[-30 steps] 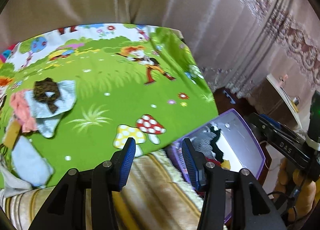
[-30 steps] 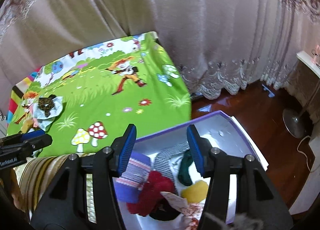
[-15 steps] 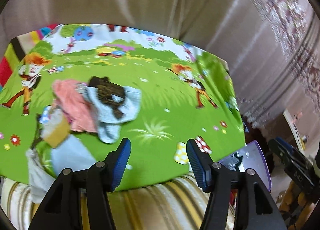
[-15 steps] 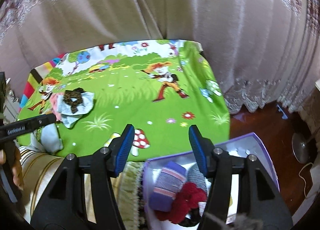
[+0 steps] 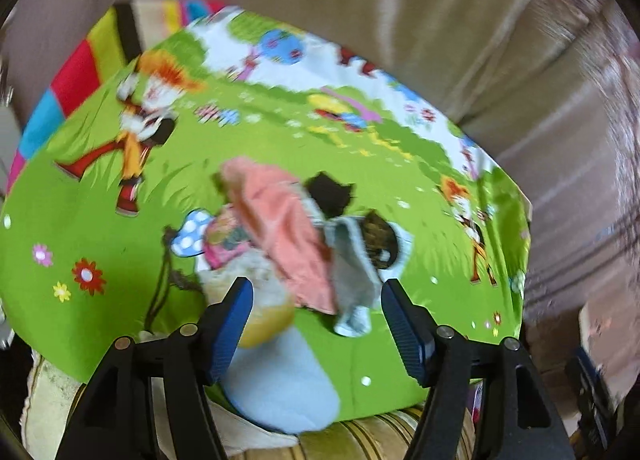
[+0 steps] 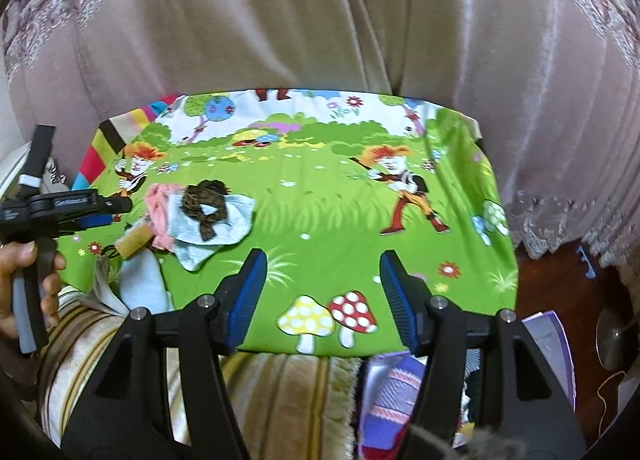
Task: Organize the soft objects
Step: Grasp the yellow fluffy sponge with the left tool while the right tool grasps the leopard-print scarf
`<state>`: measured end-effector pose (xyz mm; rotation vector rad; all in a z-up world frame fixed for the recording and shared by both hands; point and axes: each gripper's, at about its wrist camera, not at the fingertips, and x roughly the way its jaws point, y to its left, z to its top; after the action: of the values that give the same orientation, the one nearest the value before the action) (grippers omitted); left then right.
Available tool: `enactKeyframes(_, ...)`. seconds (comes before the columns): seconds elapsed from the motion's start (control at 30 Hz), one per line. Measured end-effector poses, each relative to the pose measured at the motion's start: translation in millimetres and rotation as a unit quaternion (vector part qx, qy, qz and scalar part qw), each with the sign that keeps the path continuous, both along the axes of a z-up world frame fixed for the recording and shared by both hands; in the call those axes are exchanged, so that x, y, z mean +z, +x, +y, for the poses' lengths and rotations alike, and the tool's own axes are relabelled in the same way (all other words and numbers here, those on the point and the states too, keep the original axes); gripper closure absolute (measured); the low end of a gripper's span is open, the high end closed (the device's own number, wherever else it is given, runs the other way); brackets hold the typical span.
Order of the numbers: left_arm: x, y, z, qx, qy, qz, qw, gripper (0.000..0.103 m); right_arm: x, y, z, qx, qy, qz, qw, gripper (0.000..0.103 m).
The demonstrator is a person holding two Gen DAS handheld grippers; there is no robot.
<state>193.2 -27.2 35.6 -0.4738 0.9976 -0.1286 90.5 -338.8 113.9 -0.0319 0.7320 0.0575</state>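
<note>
While my left hand-held gripper [image 5: 316,324] is opening with nothing pinched, it hovers over the pile of soft cloths [image 5: 320,244] on the green tabletop [image 5: 100,228]. My right hand-held gripper [image 6: 322,292] is spread and empty. These cloths look light and limp; I would pinch the pink cloth [image 5: 280,228] at a bunched fold.

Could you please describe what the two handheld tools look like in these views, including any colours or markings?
Both the left tool and the right tool have black angular plastic arms with silver rivets and ribbed blue pads. From the right wrist view, the left tool's black body carries small white lettering, too blurred to read, and a grey-and-black handle.
</note>
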Motion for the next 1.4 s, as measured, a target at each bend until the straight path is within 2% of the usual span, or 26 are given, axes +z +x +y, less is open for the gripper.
enactKeyframes(0.2,-31,14,38,0.056,-0.050,0.037,0.9965,0.030,-2,15,30,0.032,-0.010,0.006,0.999,0.038)
enactKeyframes(0.4,-56,17,43,0.061,-0.082,0.064,0.9927,0.030,-9,33,61,0.062,-0.016,0.016,0.998,0.036)
enactKeyframes(0.53,-66,20,37,0.055,-0.087,0.074,0.9920,0.027,-18,46,83,0.085,-0.011,0.026,0.996,0.034)
enactKeyframes(0.67,-74,23,32,0.040,-0.080,0.080,0.9928,0.027,-28,61,103,0.106,-0.003,0.039,0.994,0.031)
enactKeyframes(0.77,-76,24,27,0.028,-0.060,0.079,0.9947,0.028,-37,76,110,0.106,0.013,0.051,0.993,0.030)
enactKeyframes(0.8,-76,24,25,0.022,-0.050,0.076,0.9956,0.031,-41,82,112,0.106,0.023,0.057,0.992,0.030)
enactKeyframes(0.83,-75,23,23,0.018,-0.039,0.075,0.9963,0.039,-44,87,114,0.106,0.030,0.061,0.992,0.030)
enactKeyframes(0.97,-75,19,20,0.008,-0.014,0.065,0.9977,0.044,-60,107,120,0.097,0.058,0.079,0.990,0.030)
enactKeyframes(1.17,-63,7,21,0.013,-0.010,0.018,0.9997,0.047,-82,128,129,0.090,0.067,0.095,0.989,0.030)
enactKeyframes(1.3,-51,1,19,0.023,0.010,-0.019,0.9995,0.048,-95,141,131,0.083,0.074,0.104,0.988,0.030)
enactKeyframes(1.4,-48,1,21,0.033,0.011,-0.028,0.9990,0.048,-104,149,130,0.075,0.080,0.109,0.988,0.030)
